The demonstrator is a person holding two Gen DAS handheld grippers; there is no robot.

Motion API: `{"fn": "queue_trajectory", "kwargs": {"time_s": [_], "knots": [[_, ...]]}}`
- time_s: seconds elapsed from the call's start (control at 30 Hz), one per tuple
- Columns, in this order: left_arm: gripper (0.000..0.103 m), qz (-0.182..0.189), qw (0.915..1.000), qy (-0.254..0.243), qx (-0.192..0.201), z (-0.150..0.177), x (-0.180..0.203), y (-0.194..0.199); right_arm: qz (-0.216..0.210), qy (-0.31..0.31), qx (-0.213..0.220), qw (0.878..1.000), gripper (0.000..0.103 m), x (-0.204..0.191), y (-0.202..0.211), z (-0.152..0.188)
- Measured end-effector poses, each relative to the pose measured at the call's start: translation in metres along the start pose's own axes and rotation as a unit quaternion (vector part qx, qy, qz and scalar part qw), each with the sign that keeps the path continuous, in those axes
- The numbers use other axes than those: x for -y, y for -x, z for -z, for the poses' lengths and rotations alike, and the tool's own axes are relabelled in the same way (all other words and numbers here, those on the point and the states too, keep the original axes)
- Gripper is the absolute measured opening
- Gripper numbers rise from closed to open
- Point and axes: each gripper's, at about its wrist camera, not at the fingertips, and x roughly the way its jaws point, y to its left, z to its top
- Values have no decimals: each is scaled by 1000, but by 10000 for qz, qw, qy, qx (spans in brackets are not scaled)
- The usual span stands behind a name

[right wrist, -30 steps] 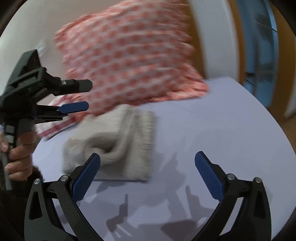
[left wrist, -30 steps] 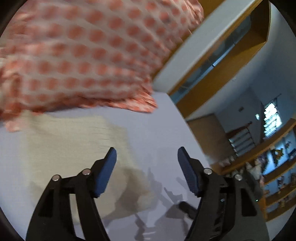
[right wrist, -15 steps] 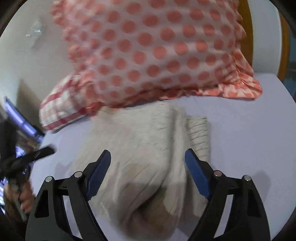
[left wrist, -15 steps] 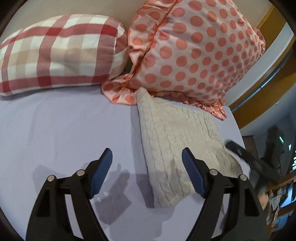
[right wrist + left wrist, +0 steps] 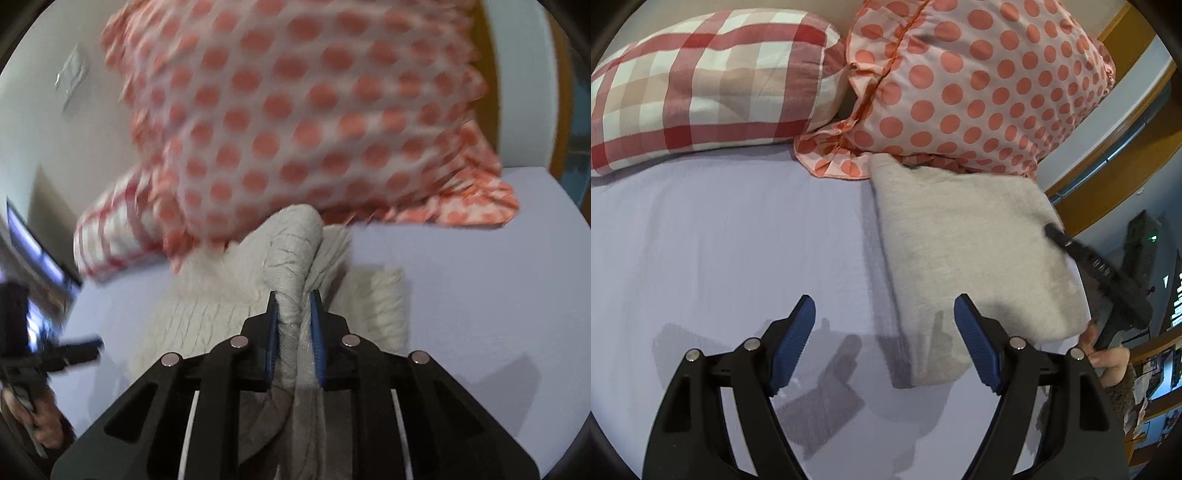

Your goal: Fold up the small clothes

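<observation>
A beige cable-knit sweater [image 5: 964, 243] lies on the lilac bed sheet [image 5: 720, 236], its far end against the polka-dot pillow. My left gripper [image 5: 884, 325] is open and empty, low over the sheet at the sweater's left edge. My right gripper [image 5: 294, 310] is shut on a bunched fold of the sweater [image 5: 291, 266] and holds it raised above the rest. In the left wrist view the right gripper [image 5: 1067, 242] reaches the sweater's right edge. In the right wrist view the left gripper [image 5: 81, 345] shows blurred at the left.
A red-and-white checked pillow [image 5: 701, 85] and a pink polka-dot pillow [image 5: 979, 81] lie along the head of the bed. A wooden frame [image 5: 1108, 177] and shelves stand beyond the bed's right edge.
My right gripper has come down on the sweater and closed on a fold of it. My left gripper has swung from the polka-dot pillow to the sweater's left edge and stayed open.
</observation>
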Motion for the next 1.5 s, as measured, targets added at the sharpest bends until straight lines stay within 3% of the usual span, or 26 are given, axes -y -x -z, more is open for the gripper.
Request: {"fn": "queue_trajectory", "kwargs": {"time_s": [0.07, 0.13, 0.17, 0.2, 0.23, 0.27, 0.33, 0.4, 0.47, 0.57, 0.63, 0.67, 0.7, 0.87, 0.9, 0.93, 0.97, 1.03, 1.13, 1.23, 1.33, 1.5], "knots": [[77, -3, 10000, 42, -35, 1, -3, -3, 303, -103, -11, 9995, 17, 11, -3, -2], [77, -8, 10000, 18, -88, 3, -4, -5, 684, 8, -358, 9970, 23, 19, -21, 3], [77, 12, 9999, -15, -100, 3, -4, -6, 740, -10, -513, 9959, 36, 23, -26, 7], [77, 56, 9999, -57, -104, 4, -3, -5, 692, -131, -492, 9963, 43, 27, -22, 10], [77, 105, 9998, -113, -93, 5, -1, -5, 656, -188, -388, 9969, 55, 28, -14, 11], [77, 151, 9997, -161, -77, 5, 1, -4, 613, -202, -208, 9977, 60, 26, -3, 11], [77, 398, 9987, -320, 6, 4, 14, -2, -60, -89, 234, 9997, 60, 14, 28, 13], [77, 744, 9962, -436, 133, 2, 30, -1, -806, 208, 293, 9961, 60, -8, 44, 19], [78, 1076, 9926, -484, 276, -1, 50, -3, -1069, 546, 176, 9926, 60, -27, 45, 23], [79, 1434, 9882, -408, 341, -3, 71, -15, -950, 873, -186, 9915, 60, -43, 27, 37], [79, 1623, 9858, -414, 148, 0, 84, -32, -521, 735, -743, 9932, 60, -28, 1, 52], [79, 1630, 9854, -489, 43, 4, 90, -39, -402, 677, -1000, 9919, 60, -17, -11, 61], [80, 1525, 9860, -668, -42, 10, 97, -47, -501, 664, -932, 9922, 60, -10, -9, 68], [80, 431, 9829, -1790, 74, 35, 123, -64, -675, 574, -862, 9923, 61, -3, 5, 67], [80, 244, 9793, -2004, 140, 40, 128, -60, -790, 364, -812, 9929, 63, 0, 12, 60], [80, 285, 9786, -2029, 193, 41, 129, -54, -888, 189, -756, 9930, 77, 3, 18, 54], [80, 590, 9798, -1894, 243, 40, 123, -42, -1000, -56, -625, 9930, 94, 11, 25, 44], [80, 1022, 9834, -1449, 393, 30, 102, -21, -989, -286, -464, 9936, 101, 23, 31, 31], [84, 689, 9922, -926, 466, 10, 63, -15, -894, -617, -704, 9916, 101, 46, 13, 17], [82, 582, 9981, -170, -138, -7, 24, -40, -826, -1005, -1090, 9855, 101, 65, -19, 15], [78, 1098, 9911, 309, -687, -9, 4, -73, -923, -1183, -1221, 9811, 101, 73, -36, 17], [78, 1556, 9828, 468, -881, -14, 10, -99, -1072, -1144, -1404, 9776, 102, 70, -54, 23]]}}
